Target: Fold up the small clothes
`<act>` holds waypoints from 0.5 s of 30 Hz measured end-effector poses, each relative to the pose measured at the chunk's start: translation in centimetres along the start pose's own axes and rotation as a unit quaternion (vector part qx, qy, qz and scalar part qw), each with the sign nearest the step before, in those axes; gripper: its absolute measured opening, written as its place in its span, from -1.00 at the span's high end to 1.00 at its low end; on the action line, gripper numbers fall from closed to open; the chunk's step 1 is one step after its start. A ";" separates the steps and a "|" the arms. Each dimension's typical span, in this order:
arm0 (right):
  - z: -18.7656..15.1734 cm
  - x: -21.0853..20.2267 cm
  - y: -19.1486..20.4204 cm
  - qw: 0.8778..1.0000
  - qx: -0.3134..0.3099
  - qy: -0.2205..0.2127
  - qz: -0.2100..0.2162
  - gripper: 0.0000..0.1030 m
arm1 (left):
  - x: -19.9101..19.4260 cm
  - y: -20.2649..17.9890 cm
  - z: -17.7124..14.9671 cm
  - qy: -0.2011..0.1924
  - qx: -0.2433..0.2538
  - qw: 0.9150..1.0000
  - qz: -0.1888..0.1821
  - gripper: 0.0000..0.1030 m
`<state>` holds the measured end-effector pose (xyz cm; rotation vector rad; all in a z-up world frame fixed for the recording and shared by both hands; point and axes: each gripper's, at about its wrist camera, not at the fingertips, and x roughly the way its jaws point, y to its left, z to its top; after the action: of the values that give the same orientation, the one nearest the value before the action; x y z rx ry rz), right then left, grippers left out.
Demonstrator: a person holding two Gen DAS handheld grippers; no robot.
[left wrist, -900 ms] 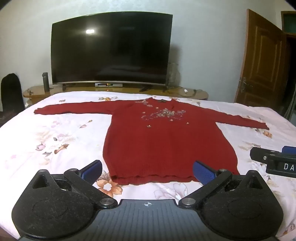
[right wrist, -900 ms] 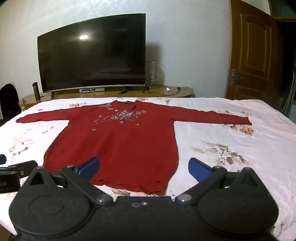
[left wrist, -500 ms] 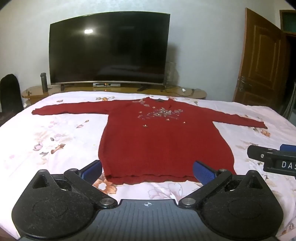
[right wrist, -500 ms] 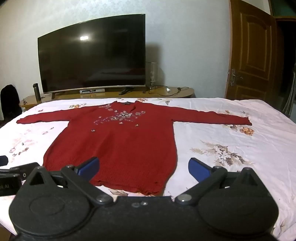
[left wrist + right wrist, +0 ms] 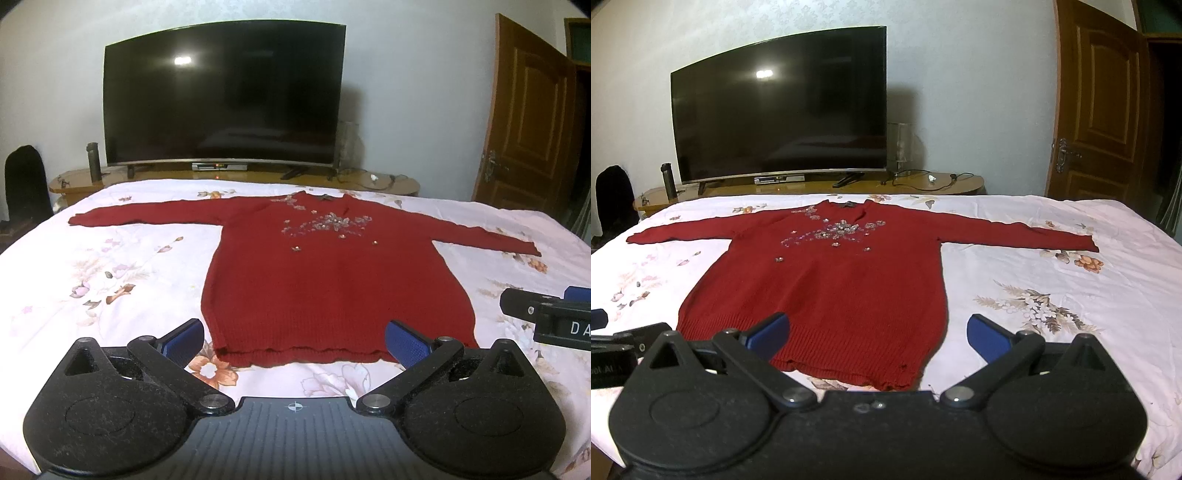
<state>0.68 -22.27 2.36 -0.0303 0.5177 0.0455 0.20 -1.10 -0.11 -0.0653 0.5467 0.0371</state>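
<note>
A red knit sweater with silver flower beading on the chest lies flat and face up on the bed, both sleeves spread out sideways. It also shows in the right wrist view. My left gripper is open and empty, just short of the hem, near its left part. My right gripper is open and empty, over the hem's right corner. The right gripper also shows at the right edge of the left wrist view.
The bed has a white floral sheet. Beyond it a wooden TV stand carries a large curved TV and a dark bottle. A brown door stands at the right. A dark chair is at the left.
Both grippers have edged slightly forward toward the hem. The sweater has not moved.
</note>
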 end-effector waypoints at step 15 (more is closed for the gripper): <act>0.4 -0.2 0.2 1.000 -0.001 -0.005 -0.002 -0.99 | 0.0 -0.1 0.3 -0.003 0.001 1.000 -0.002 -1.00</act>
<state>0.71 -22.06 2.83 -0.0332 0.5078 0.0429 0.38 -1.14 0.13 -0.0650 0.5404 0.0333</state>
